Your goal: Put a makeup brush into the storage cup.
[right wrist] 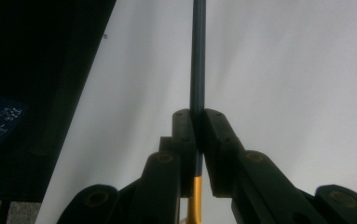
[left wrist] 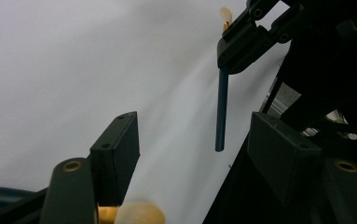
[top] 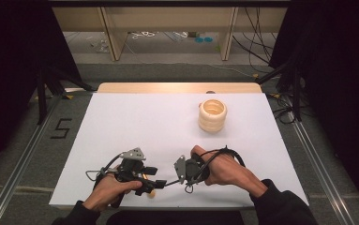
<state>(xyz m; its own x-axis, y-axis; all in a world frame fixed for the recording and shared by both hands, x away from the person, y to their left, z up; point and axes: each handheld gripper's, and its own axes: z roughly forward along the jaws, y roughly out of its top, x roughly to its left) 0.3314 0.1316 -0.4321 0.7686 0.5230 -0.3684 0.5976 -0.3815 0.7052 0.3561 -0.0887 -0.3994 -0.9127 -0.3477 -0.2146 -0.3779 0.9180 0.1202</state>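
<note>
Clamped between the shut fingers (right wrist: 213, 140) of the right gripper (right wrist: 197, 116), with its dark blue handle (right wrist: 197, 56) running out ahead of them toward the open, empty left gripper (left wrist: 195, 140): 1 makeup brush (left wrist: 222, 107), likely mid-handover, next needing those 2 left fingers (left wrist: 118, 144) closed around the free end

This looks like a lab or test room set up for recording, not a home. A white table (top: 135, 122) stands alone on grey carpet between black curtains (top: 8, 70), with metal floor rails (top: 22, 159) running along both sides and a "5" (top: 61, 128) taped on the floor. Behind it, loose cables (top: 257, 42) trail across the floor beneath a plain wooden bench (top: 168, 18), and black stand legs (top: 50, 86) splay out by the curtains.
</note>
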